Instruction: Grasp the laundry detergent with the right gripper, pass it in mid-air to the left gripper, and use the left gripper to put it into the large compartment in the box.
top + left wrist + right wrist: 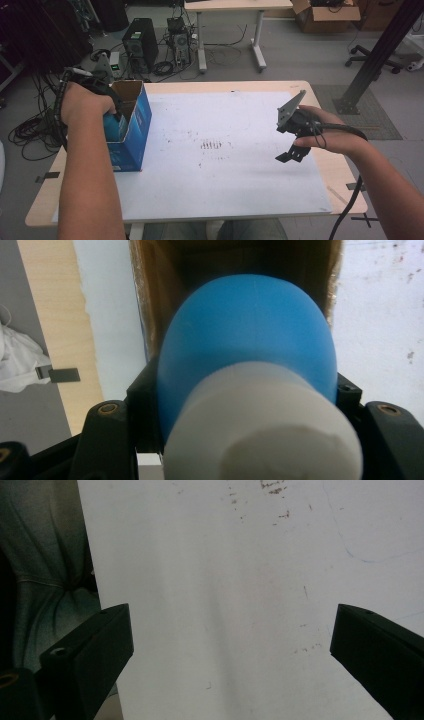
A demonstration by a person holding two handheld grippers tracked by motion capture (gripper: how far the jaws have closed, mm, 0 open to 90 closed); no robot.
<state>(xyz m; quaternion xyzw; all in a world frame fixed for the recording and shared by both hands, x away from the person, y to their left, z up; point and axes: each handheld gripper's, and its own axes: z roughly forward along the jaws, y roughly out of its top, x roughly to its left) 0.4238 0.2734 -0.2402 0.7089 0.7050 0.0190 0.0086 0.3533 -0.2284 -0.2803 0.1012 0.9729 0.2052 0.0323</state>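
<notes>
Two grippers, one box, one blue bulb-shaped object. Left gripper [240,405] clamped on the blue bulb [245,340], black jaws pressing its two flanks, white cylindrical end [262,427] nearest the camera, rounded blue end pointing away into the open mouth of the cardboard box [160,285]. Long axis of the bulb running along the jaws, straight toward the brown interior. Seen from the high view, left gripper [116,114] held by the left hand [82,102] at the top opening of one blue box [134,131], upright near the table's left edge. Right gripper [230,645] with jaws spread wide, nothing between them, hanging above the white mat [240,580]. From the high view, right gripper [290,156] in the right hand [325,132], tips down, over the mat's right part, well apart from the box. One wooden table [340,172] beneath the mat [225,175]. Beyond, on the floor, two computer towers [140,42], tangled cables, one second table.
</notes>
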